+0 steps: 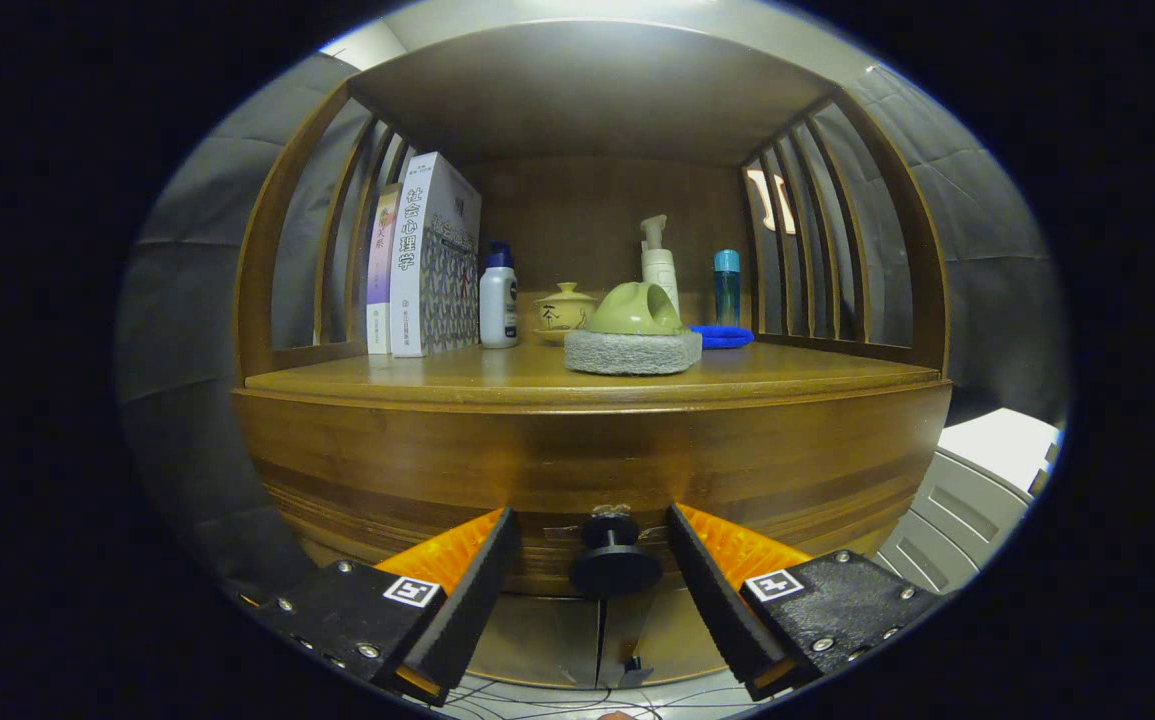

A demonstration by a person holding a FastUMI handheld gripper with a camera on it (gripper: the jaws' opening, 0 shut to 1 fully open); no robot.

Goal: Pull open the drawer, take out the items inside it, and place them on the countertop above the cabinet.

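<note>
Both fingers [477,570] apart, flanking drawer knob [614,560].

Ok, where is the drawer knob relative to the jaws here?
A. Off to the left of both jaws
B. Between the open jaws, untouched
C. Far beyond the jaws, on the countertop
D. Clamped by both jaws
B: the knob sits in the gap of the open gripper, with clear space on each side, and the drawer looks shut.
</note>
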